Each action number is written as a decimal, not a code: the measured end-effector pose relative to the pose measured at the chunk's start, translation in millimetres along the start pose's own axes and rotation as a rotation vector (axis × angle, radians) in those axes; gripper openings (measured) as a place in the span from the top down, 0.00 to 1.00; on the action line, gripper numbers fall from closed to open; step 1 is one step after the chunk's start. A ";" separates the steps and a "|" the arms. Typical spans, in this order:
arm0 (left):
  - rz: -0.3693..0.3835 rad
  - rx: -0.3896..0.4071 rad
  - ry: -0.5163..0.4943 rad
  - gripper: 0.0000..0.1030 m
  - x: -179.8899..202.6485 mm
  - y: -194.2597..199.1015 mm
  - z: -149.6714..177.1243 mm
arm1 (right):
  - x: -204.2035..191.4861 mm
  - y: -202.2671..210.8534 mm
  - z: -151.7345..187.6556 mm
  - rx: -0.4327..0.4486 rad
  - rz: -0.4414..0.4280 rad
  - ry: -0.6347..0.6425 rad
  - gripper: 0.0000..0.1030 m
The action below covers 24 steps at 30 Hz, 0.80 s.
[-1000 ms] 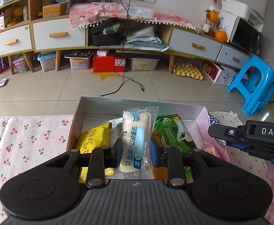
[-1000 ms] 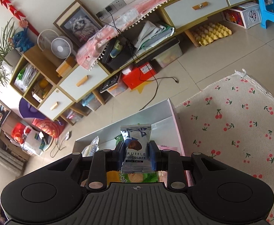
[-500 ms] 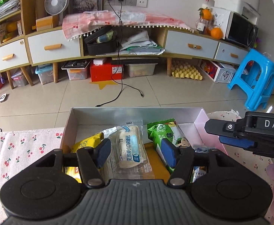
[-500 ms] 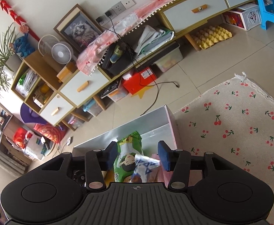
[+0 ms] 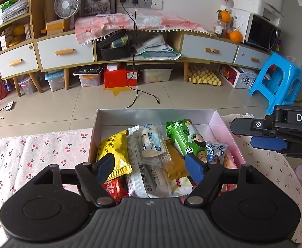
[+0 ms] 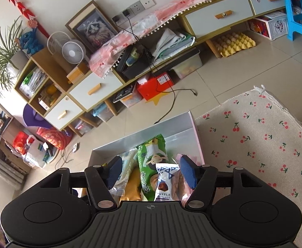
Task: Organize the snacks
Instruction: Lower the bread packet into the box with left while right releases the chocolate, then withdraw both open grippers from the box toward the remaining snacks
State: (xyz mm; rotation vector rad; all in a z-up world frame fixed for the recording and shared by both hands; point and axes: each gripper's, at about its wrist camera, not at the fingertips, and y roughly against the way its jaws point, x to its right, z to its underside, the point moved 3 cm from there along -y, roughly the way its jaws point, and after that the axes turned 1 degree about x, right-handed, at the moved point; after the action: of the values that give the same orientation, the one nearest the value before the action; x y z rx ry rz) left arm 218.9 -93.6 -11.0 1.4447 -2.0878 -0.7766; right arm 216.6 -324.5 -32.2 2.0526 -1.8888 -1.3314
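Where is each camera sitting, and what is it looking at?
Left wrist: rides on the left claw, looking down into the snack box; its open fingers and the right claw show.
Right wrist: rides on the right claw, tilted over the same box and cherry cloth; only its open fingers show.
Shared: green packet, truffle packet, cabinet, cat picture.

An open white box [image 5: 217,122] stands on the cherry-print cloth [image 5: 37,150]. Inside, snack packs lie flat and overlapping: a yellow pack [image 5: 113,150] at left, a clear bread pack [image 5: 151,144] in the middle, a green pack [image 5: 184,138], and a blue-white truffle pack [image 6: 165,186] beside it.
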 end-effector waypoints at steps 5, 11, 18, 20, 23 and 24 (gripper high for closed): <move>0.018 -0.012 -0.004 0.16 -3.5 16.9 8.4 | -12.7 17.3 9.8 -0.014 0.019 0.036 0.28; 0.022 -0.026 -0.002 0.05 -8.6 35.0 23.2 | -23.3 32.5 29.4 -0.043 0.039 0.085 0.21; -0.002 -0.046 -0.004 0.01 -18.8 51.4 41.9 | -34.5 46.0 54.0 -0.072 0.076 0.139 0.14; -0.014 -0.041 0.001 0.01 -24.1 56.7 48.7 | -36.3 49.4 59.4 -0.071 0.081 0.150 0.12; -0.037 -0.044 0.007 0.01 -30.2 61.5 58.1 | -38.9 52.1 66.3 -0.080 0.089 0.162 0.12; -0.044 -0.046 0.008 0.01 -32.4 63.5 61.4 | -40.0 52.9 68.8 -0.082 0.090 0.166 0.12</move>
State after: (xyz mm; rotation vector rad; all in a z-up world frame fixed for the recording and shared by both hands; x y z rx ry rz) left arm 146.0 -34.2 -13.8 1.4717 -2.0248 -0.8285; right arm 138.1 -270.7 -24.2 1.9473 -1.8026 -1.1594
